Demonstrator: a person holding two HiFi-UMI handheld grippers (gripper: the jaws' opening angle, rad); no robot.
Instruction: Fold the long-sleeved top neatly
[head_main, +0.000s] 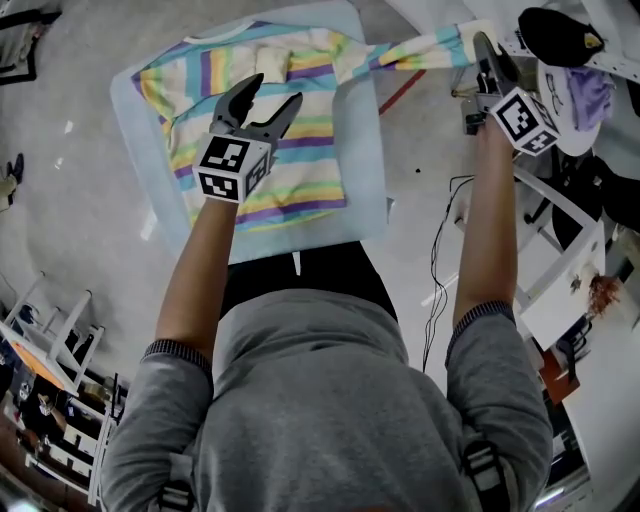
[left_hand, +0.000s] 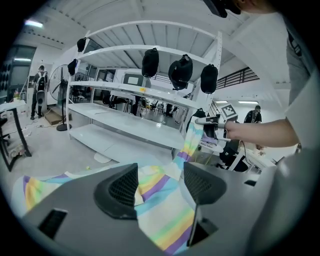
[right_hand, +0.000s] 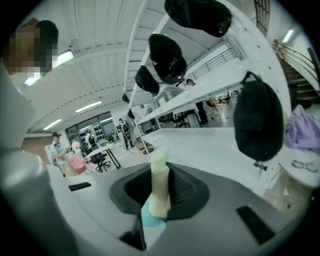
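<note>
The pastel-striped long-sleeved top (head_main: 270, 130) lies flat on a light blue mat (head_main: 365, 170). One sleeve is folded in on its chest. The other sleeve (head_main: 420, 52) is pulled out taut to the right and lifted off the mat. My right gripper (head_main: 487, 55) is shut on that sleeve's cream cuff (right_hand: 160, 175), which stands up between the pads of the right gripper (right_hand: 161, 187). My left gripper (head_main: 272, 92) hovers open over the body of the top, with nothing between its pads. Past the left gripper (left_hand: 160, 182), the striped top (left_hand: 165, 215) and its raised sleeve (left_hand: 191, 140) run up to the right gripper (left_hand: 212, 121).
A white shelf rack (left_hand: 150, 95) hung with black caps (left_hand: 181, 70) stands beyond the mat. At the right are a black cap (head_main: 555, 35), a purple cloth (head_main: 590, 95) and loose cables (head_main: 440, 250). People stand far off in the hall.
</note>
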